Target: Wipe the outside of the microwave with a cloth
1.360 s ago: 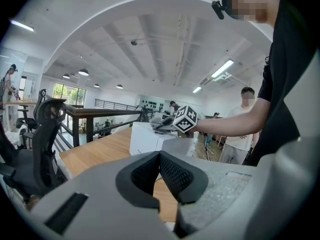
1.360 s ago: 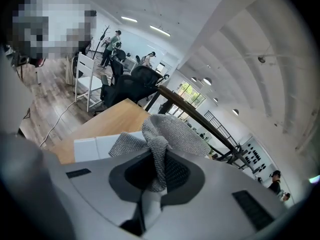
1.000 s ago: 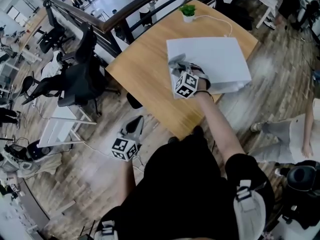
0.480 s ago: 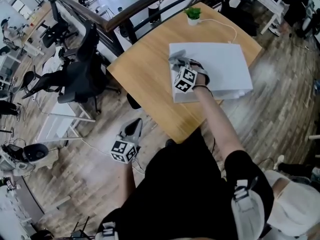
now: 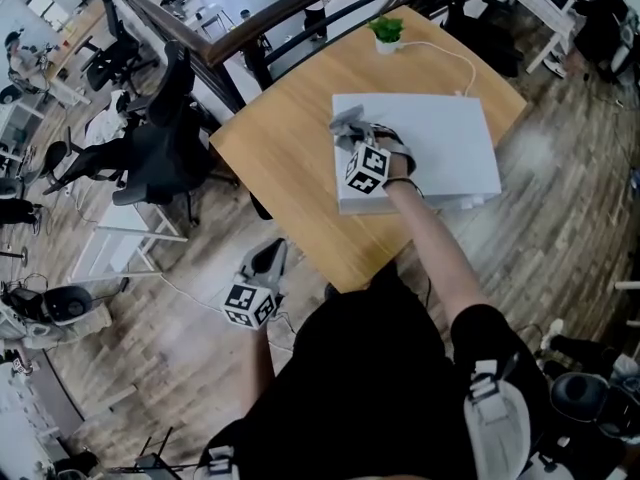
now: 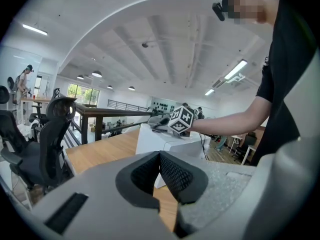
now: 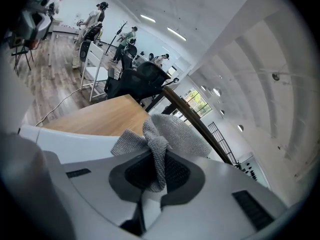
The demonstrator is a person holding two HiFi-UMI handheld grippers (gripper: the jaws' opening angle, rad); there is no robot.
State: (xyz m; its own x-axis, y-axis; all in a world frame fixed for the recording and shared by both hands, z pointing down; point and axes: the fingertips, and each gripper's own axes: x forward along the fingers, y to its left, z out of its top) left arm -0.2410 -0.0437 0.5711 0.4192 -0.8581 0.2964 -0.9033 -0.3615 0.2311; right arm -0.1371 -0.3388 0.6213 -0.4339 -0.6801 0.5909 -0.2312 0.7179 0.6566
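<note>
Right tool (image 5: 354, 138) pinching grey cloth (image 5: 347, 123) against the top of the white microwave (image 5: 445, 138) near its edge, microwave on wooden bench (image 5: 285, 158), left tool (image 5: 268, 258) pressed together, empty, low and well apart from microwave.

Head view: microwave (image 5: 440, 138) sits on table (image 5: 280, 168), toward the table's 3 o'clock side. Plant (image 5: 386, 33) on table at microwave's 11 o'clock, near the far edge. Cloth (image 5: 346, 123) on microwave's top at its 9 o'clock edge, between right gripper (image 7: 156, 174) jaws. Left gripper (image 5: 268, 256) off the table, over floor at microwave's 7 o'clock. Office chairs (image 5: 150, 158) at table's 9 o'clock. Railing (image 5: 250, 28) behind table, 11 o'clock.
</note>
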